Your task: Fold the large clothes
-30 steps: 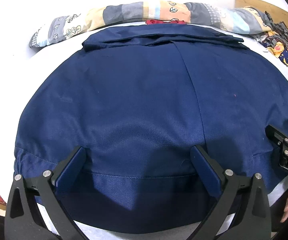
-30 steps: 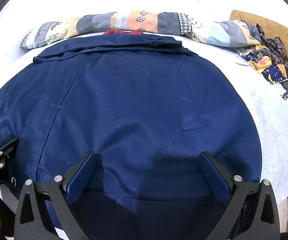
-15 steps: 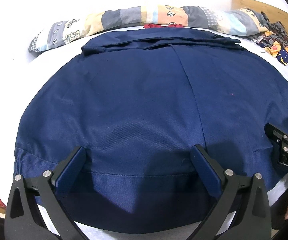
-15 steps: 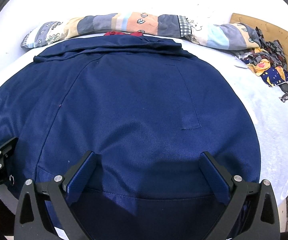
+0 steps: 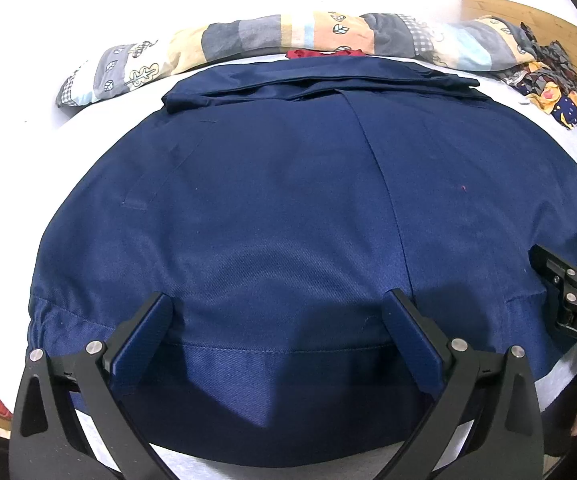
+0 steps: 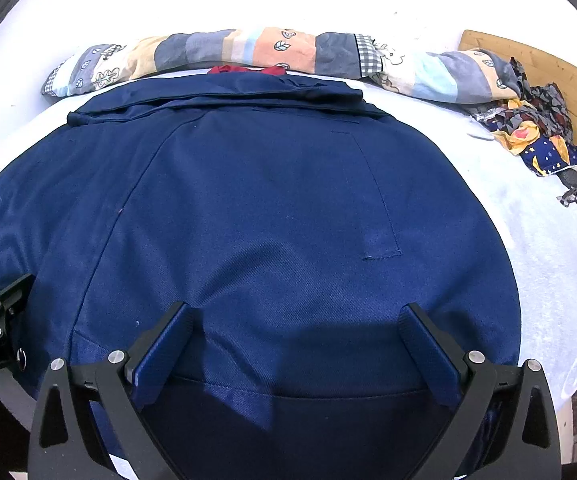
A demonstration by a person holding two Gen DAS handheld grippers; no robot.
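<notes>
**A:** Start with your left view. Where's the garment?

**B:** The navy coat [image 5: 288, 208] lies spread flat on the white bed [image 5: 16, 128], hem toward me, and at the far end some of its cloth lies in a flat band across it, just short of the patchwork quilt roll [image 5: 272, 34]. A scrap of red cloth [image 5: 324, 53] peeks out between them. My left tongs [image 5: 278, 340] are spread wide over the hem, gripping nothing. The right tongs' frame shows at the edge, over the coat's right side.

**A:** And from the right view?

**B:** Same coat [image 6: 256, 216], with a stitched pocket outline on the back. My right tongs [image 6: 296, 354] are also wide apart above the hem, nothing between them. A crumpled patterned cloth [image 6: 540, 140] sits by the wooden board [image 6: 544, 60], well apart from the coat.

**A:** So how far along are you?

**B:** Early to middle, I'd judge. The top looks tucked and the body smoothed, but I can't tell whether the sleeves are folded underneath. The main fold is not yet done: both tongs still need to close on the hem corners and carry the hem up toward the collar, perhaps twice.
</notes>
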